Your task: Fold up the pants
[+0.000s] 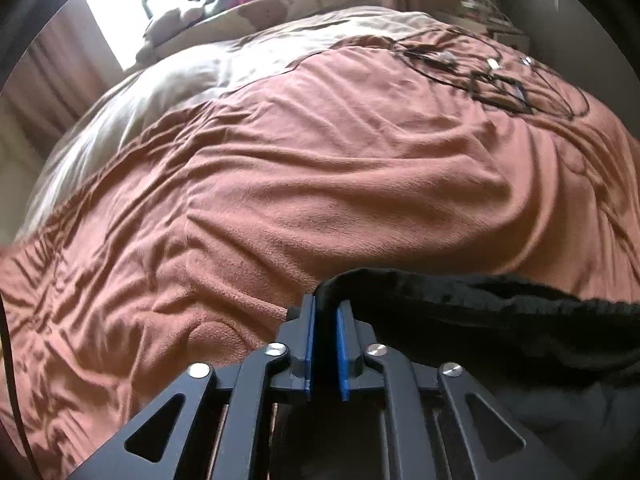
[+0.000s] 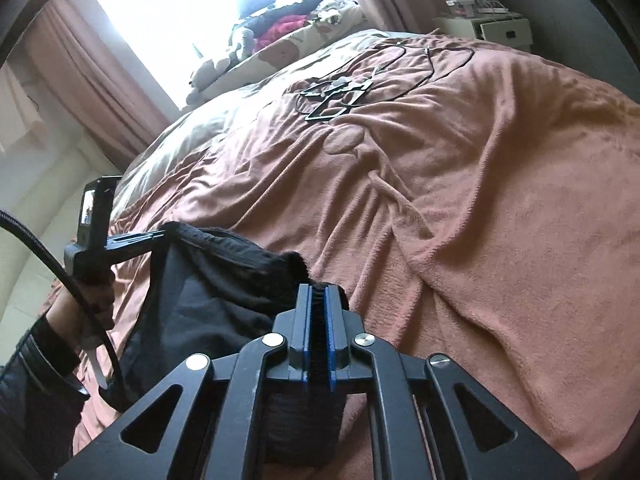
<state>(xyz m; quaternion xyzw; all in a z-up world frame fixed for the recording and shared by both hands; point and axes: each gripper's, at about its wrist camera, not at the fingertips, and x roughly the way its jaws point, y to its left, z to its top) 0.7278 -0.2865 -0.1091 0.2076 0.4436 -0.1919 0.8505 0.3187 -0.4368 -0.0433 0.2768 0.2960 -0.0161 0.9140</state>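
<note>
Pants (image 1: pixel 500 312) of black cloth hang stretched between the two grippers above a bed covered by a rumpled salmon-pink blanket (image 1: pixel 320 168). In the left wrist view the left gripper (image 1: pixel 326 316) has the gathered waistband edge running up between its blue pads (image 1: pixel 310 340); a narrow gap shows on the right pad's side, so whether both pads press on the cloth cannot be told. From those tips the waistband runs off to the right and the dark cloth sags below it. In the right wrist view the right gripper (image 2: pixel 318 304) has its blue pads close together with a thick ridge of black cloth filling the slot between them, so it looks clamped on the pants. The cloth spreads from there to the left, up to the other gripper, whose handle is held by a hand (image 2: pixel 94 292) in a dark sleeve, with a black cable (image 2: pixel 68 280) looping past it. Farther up the bed, well apart from the pants, a tangle of thin black cords (image 2: pixel 360 80) lies on the blanket, and pillows (image 2: pixel 280 56) sit under a bright window (image 2: pixel 180 8) with pink curtains (image 2: pixel 92 68).
</note>
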